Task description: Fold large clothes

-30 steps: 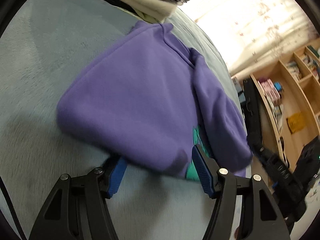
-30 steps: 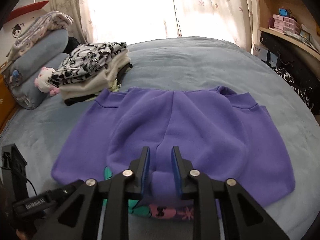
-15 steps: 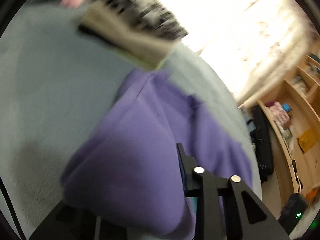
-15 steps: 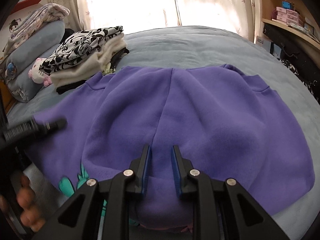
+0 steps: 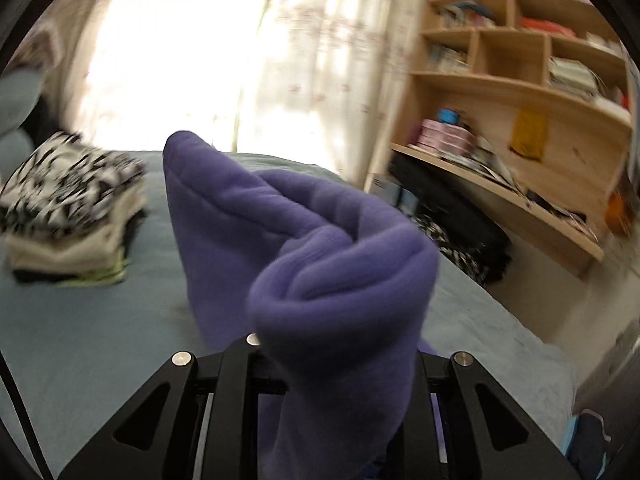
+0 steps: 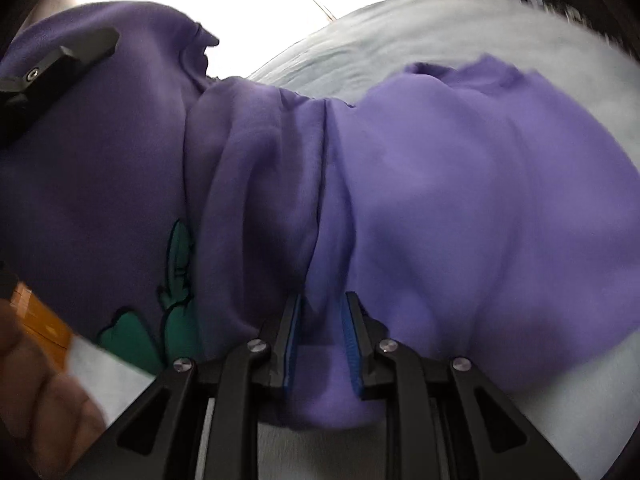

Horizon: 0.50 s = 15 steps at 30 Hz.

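Observation:
A purple fleece sweatshirt [image 5: 320,264] with a green print [image 6: 176,296] is lifted off the grey-blue bed [image 5: 88,336]. My left gripper [image 5: 336,364] is shut on a bunched fold of it; the fabric drapes over the fingers and hides the pads. My right gripper [image 6: 322,344] is shut on another fold, blue pads [image 6: 291,344] pinching the cloth. The sweatshirt [image 6: 460,200] hangs stretched between both grippers. The left gripper's black finger [image 6: 52,60] shows at the upper left of the right wrist view.
A stack of folded clothes [image 5: 68,216] sits on the bed at the left. Wooden shelves [image 5: 520,92] and a desk stand at the right, curtains [image 5: 320,52] behind. A hand [image 6: 36,392] shows at the lower left.
My left gripper closed on the sweatshirt's edge and both grippers raised it off the bed; the garment now hangs bunched between them instead of lying flat.

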Tool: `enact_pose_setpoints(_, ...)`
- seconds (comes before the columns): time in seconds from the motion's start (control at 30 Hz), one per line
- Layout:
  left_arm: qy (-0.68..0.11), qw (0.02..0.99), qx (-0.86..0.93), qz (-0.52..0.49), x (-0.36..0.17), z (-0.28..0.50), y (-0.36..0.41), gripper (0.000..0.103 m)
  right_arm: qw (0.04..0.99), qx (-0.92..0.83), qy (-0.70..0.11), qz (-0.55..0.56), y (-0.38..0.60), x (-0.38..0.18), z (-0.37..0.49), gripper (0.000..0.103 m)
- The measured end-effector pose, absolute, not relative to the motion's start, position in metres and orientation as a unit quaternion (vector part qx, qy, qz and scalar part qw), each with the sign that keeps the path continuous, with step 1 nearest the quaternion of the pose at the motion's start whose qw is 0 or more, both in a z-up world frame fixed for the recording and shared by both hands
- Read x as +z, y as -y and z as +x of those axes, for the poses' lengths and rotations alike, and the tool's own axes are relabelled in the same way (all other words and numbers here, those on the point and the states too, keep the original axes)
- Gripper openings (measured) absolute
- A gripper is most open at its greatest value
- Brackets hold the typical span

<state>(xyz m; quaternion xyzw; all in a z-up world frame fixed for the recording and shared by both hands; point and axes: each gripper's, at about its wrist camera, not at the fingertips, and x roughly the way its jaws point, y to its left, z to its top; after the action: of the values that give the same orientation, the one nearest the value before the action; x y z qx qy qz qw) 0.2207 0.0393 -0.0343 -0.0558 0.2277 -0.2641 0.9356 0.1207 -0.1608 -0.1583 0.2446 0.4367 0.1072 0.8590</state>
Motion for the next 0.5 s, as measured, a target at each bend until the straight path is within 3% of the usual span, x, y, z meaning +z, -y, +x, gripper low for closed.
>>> enact_pose_setpoints(0.23, -0.248, 0.921, -0.299, -0.008, -0.025, 0.206, 0.049, 0.019, 0.868, 0.065, -0.41, 0.271, 0.242, -0.127, 0.073, 0.021)
enact_pose_setpoints(0.5, -0.307, 0.898, -0.315, 0.037, -0.06, 0.197, 0.134, 0.019, 0.881, -0.055, -0.39, 0.262, 0.328, -0.126, 0.047, 0.021)
